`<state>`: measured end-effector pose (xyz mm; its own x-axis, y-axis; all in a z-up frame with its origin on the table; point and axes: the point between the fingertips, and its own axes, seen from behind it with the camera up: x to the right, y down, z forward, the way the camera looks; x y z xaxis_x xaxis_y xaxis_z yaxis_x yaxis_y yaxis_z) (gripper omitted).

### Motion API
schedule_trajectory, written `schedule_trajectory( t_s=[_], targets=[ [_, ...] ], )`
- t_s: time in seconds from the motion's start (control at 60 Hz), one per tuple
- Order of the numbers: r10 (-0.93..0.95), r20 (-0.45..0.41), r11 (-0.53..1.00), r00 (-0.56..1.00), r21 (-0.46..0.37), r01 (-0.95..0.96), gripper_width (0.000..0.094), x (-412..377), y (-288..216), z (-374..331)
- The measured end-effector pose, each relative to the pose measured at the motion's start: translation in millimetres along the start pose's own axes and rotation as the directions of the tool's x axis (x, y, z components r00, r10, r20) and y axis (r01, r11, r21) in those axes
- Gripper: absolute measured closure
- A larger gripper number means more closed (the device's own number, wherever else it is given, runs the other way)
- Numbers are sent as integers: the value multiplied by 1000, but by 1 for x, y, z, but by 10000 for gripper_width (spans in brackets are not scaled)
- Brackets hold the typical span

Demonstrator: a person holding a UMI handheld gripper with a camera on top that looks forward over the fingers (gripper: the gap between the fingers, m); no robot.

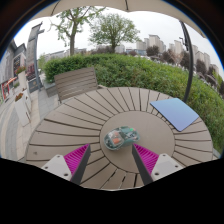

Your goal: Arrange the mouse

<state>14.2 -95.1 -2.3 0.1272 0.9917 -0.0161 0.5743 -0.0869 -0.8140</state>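
Observation:
A small grey-green mouse (121, 137) with dark and orange markings lies on the round slatted wooden table (80, 125), just ahead of my fingers and roughly midway between their lines. A blue mouse pad (178, 112) lies flat on the table beyond and to the right of the mouse. My gripper (111, 158) is open and empty, with the pink pads (76, 158) wide apart, a little short of the mouse and above the table top.
A slatted wooden bench (76, 82) stands beyond the table on the left. A green hedge (150, 72) runs behind the table, with trees and buildings further off. The table's rim curves round on the right past the blue pad.

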Motion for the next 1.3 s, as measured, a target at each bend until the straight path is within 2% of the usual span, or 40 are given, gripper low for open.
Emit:
schedule_trajectory(
  t_s=[0.133,0.467,0.5,0.533,0.567,0.6,0.7,0.783,0.967,1.067,1.2,1.3],
  targets=[
    [2,-8,1000,1000,6,-2,85,3,-15,31],
    [-49,66,999,997,-2,49,99,-17,-43,80],
    [-48,70,999,996,0,49,133,-18,-43,81],
    [-50,60,999,997,0,50,207,-15,-43,83],
    [-62,44,998,997,-1,62,320,-11,-44,85],
    [-56,71,998,996,-3,56,501,-17,-44,85],
    [-100,95,995,990,-19,102,547,-19,-47,83],
    [-54,125,997,991,-47,60,555,-16,-55,71],
    [18,167,999,986,32,-24,557,61,-148,41],
    [1,129,997,992,76,-11,556,148,-185,58],
    [-29,10,999,1000,35,29,557,265,-178,106],
    [-62,-22,998,998,-18,62,556,312,-144,138]
  ],
)
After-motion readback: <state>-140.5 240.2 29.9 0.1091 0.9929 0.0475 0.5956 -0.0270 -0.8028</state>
